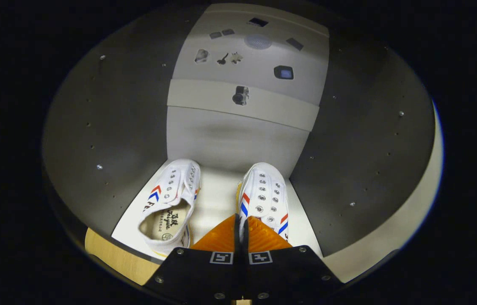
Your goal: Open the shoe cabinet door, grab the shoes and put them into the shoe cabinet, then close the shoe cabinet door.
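I look into the open shoe cabinet (107,140), with dark side walls and a white shelf (217,199). Two white canvas shoes with red and blue stripes stand on the shelf, toes pointing at the back panel. The left shoe (172,203) sits free, just ahead and left of the fingers. The right shoe (266,195) reaches back under the fingers, and its inner rim runs into the thin slit between them. My gripper (241,231) is shut on that rim, with the two fingers pressed almost together.
The pale back panel (238,140) rises behind the shoes, with a cross strip and several small dark fittings higher up. The right wall's light front edge (426,186) curves around. A strip of wooden floor (111,256) lies below the shelf's front edge.
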Tool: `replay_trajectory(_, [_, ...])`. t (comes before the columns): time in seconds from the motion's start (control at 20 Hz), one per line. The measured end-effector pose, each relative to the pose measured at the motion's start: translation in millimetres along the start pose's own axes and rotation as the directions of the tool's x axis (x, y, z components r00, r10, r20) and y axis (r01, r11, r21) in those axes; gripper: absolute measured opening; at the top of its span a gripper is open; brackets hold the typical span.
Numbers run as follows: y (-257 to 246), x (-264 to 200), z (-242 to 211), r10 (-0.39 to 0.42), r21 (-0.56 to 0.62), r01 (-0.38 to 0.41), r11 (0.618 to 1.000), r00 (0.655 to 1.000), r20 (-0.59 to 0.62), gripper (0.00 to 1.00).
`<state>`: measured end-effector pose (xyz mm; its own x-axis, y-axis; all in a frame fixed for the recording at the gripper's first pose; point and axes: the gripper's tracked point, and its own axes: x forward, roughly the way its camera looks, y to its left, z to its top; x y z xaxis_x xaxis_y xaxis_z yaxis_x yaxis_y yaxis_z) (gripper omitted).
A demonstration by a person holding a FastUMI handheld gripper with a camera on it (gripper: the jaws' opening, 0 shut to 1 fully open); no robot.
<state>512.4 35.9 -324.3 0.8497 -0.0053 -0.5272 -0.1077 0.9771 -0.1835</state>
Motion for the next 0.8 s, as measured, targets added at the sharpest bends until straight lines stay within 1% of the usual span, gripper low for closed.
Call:
replay_trajectory(0.15, [5, 21, -5, 0.008, 0.025, -0.007, 1.0, 1.0, -0.017, 0.0])
replay_trajectory(0.3, [6, 24, -7, 0.008, 0.032, -0.008, 0.999, 1.0, -0.009, 0.0])
replay_trajectory(0.4, [4, 24, -6, 0.002, 0.06, -0.002, 0.998, 1.0, -0.001, 0.01])
replay_trajectory(0.5, [-3, 20, -7, -0.021, 0.103, 0.021, 0.995, 1.0, -0.001, 0.06])
replay_trajectory(0.55, [-4, 14, -6, -0.018, 0.123, 0.017, 0.992, 1.0, 0.006, 0.14])
replay_trajectory(0.6, [-3, 6, -1, -0.014, 0.142, 0.01, 0.99, 1.0, 0.023, 0.17])
replay_trajectory(0.65, [-6, -2, 2, -0.027, 0.15, 0.021, 0.988, 0.999, 0.04, 0.25])
replay_trajectory(0.7, [-10, -12, 4, -0.042, 0.155, 0.033, 0.987, 0.998, 0.053, 0.3])
replay_trajectory(0.75, [-10, -24, 7, -0.039, 0.162, 0.028, 0.986, 0.997, 0.064, 0.45])
replay_trajectory(0.8, [-9, -37, 9, -0.032, 0.17, 0.019, 0.985, 0.997, 0.073, 0.54])
